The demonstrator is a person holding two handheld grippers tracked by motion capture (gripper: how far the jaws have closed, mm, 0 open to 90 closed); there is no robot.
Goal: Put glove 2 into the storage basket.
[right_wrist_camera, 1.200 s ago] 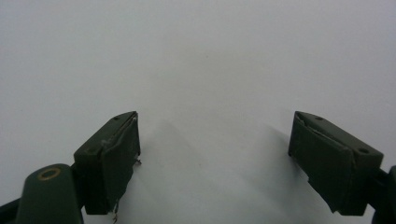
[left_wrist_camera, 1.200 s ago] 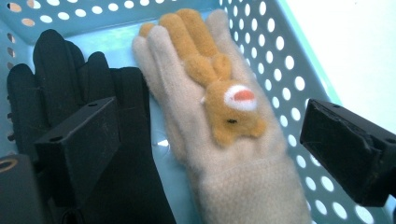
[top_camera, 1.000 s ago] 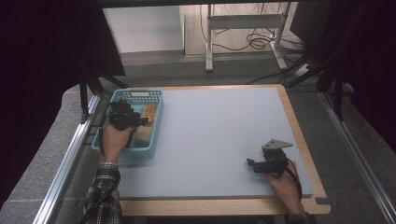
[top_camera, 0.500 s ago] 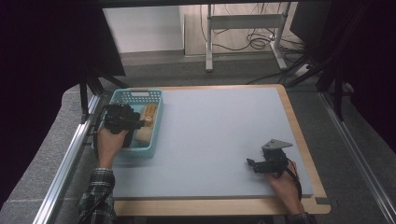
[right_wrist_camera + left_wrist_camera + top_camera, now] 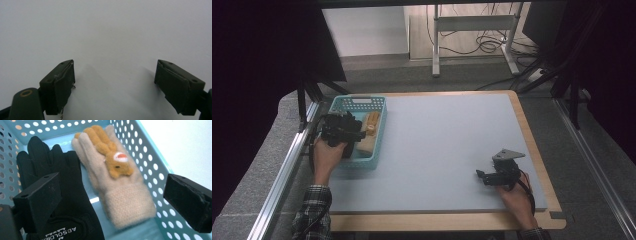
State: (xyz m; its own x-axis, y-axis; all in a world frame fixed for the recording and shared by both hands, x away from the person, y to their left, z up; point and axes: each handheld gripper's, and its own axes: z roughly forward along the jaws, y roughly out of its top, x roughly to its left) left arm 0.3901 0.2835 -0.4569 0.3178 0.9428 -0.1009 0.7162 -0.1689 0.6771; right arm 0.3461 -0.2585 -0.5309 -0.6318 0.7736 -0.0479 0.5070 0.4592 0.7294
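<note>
Knitwear that soft and light, the beige glove (image 5: 117, 187) lying in the blue basket (image 5: 152, 170) beside a black glove (image 5: 62, 195) should pinch best at its thick cuff, between the left gripper (image 5: 112, 202)'s wide-open jaws.

I am working in what looks like a lab or test room set up for recording. My table (image 5: 447, 150) has a plain grey mat with a wooden edge (image 5: 532, 145) and sits inside a metal rail frame (image 5: 282, 175). Black curtains (image 5: 262, 60) hang on both sides. Behind it I see a bare metal stand (image 5: 472, 30) and loose cables (image 5: 487, 45) on the floor.
</note>
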